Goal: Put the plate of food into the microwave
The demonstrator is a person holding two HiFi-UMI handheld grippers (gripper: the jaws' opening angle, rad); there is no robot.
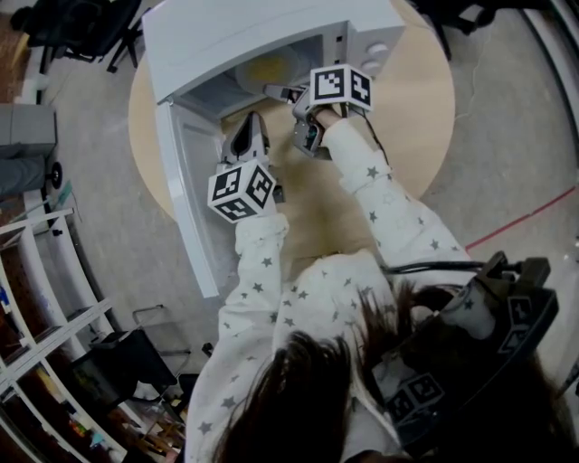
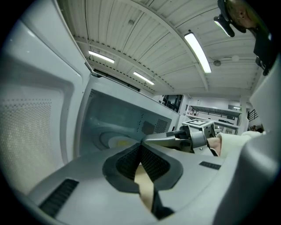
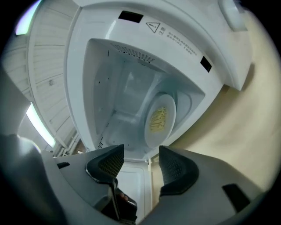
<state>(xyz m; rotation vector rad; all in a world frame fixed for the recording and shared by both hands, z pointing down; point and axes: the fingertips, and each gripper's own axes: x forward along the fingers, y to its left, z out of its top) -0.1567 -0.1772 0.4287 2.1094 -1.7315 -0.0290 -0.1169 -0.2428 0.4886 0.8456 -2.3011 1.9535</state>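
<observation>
The white microwave stands on a round wooden table with its door swung open to the left. A white plate of yellow food lies inside on the cavity floor, also visible as the plate in the left gripper view. My right gripper is at the mouth of the cavity, just short of the plate; its jaws are open with nothing between them. My left gripper hovers by the open door, pads together, holding nothing.
The open door stands out over the table's left edge. Metal shelving runs along the left and a dark chair stands at the top left. A black device with square markers hangs near my body at the lower right.
</observation>
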